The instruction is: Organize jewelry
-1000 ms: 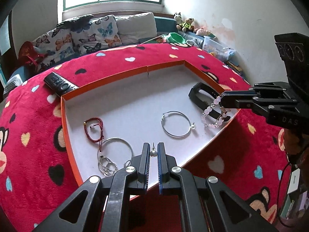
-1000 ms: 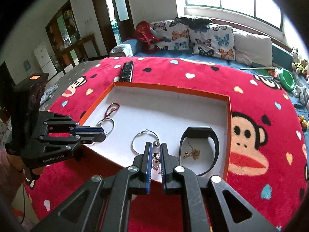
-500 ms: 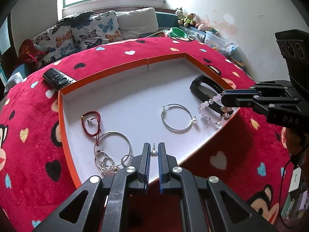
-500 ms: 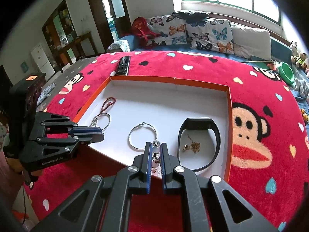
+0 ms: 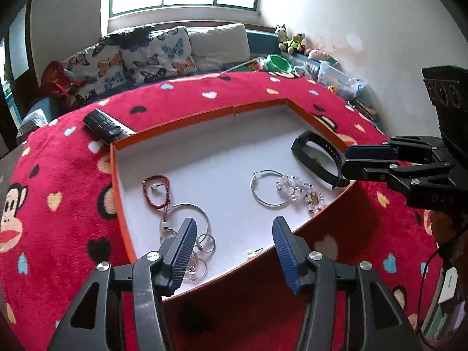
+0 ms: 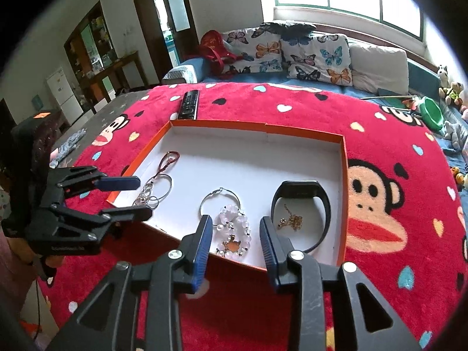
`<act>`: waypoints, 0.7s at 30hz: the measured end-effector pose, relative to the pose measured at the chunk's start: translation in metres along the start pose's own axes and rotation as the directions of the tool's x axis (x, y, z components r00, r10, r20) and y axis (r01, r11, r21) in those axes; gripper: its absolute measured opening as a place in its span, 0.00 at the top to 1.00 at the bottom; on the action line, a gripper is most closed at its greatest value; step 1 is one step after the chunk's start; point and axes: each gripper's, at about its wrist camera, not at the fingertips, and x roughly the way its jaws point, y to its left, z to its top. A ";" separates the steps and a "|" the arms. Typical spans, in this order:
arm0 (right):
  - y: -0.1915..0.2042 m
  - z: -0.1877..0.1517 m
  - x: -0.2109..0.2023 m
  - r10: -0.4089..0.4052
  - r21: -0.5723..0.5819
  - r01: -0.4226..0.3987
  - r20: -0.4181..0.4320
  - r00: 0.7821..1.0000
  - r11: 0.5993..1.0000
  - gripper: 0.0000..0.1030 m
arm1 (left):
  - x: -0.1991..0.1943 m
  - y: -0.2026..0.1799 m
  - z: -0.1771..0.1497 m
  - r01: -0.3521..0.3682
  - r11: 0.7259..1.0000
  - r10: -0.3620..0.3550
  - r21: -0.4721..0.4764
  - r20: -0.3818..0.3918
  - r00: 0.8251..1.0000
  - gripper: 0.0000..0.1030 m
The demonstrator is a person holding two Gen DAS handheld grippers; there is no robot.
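- My left gripper [image 5: 232, 235] has just sprung open, dropping the pearl earring [image 5: 254, 252] inside the orange tray [image 5: 201, 116], at its near edge
- My right gripper [image 6: 235, 235] has just released too: the bead bracelet [image 6: 234, 229] lies loose in the tray beside the black band [image 6: 301, 194]
- Both pieces delivered

The left tool's finger [image 5: 182, 244] covers part of the small rings [image 5: 201, 251] in the left wrist view. The pearl earring [image 5: 254, 252] at the tray's near rim [image 5: 292, 229] is too small to read. In the right wrist view, the right tool's finger [image 6: 269, 242] hides part of the black band [image 6: 301, 210].
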 end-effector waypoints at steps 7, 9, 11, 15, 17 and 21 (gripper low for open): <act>-0.002 -0.006 -0.013 -0.026 0.019 0.026 0.010 1.000 0.999 0.61 | -0.026 0.007 -0.012 -0.038 0.998 0.038 -0.050 0.015 0.999 0.44; -0.002 -0.009 -0.017 -0.036 0.025 0.035 0.014 0.999 0.999 0.59 | -0.036 0.011 -0.017 -0.050 0.996 0.051 -0.078 0.018 0.999 0.44; -0.001 -0.013 -0.020 -0.044 0.029 0.043 0.016 0.999 0.999 0.58 | -0.044 0.013 -0.021 -0.059 0.994 0.061 -0.096 0.021 0.998 0.42; 0.000 -0.021 -0.029 -0.056 0.034 0.055 0.017 0.998 0.998 0.57 | -0.066 0.011 -0.031 -0.104 0.989 0.110 -0.108 0.046 0.993 0.30; 0.001 -0.024 -0.032 -0.069 0.032 0.068 0.019 0.997 0.997 0.56 | -0.076 0.009 -0.036 -0.118 0.986 0.125 -0.119 0.057 0.990 0.28; 0.000 -0.032 -0.039 -0.090 0.041 0.089 0.020 0.996 0.995 0.53 | -0.096 0.007 -0.045 -0.119 0.982 0.132 -0.147 0.081 0.988 0.18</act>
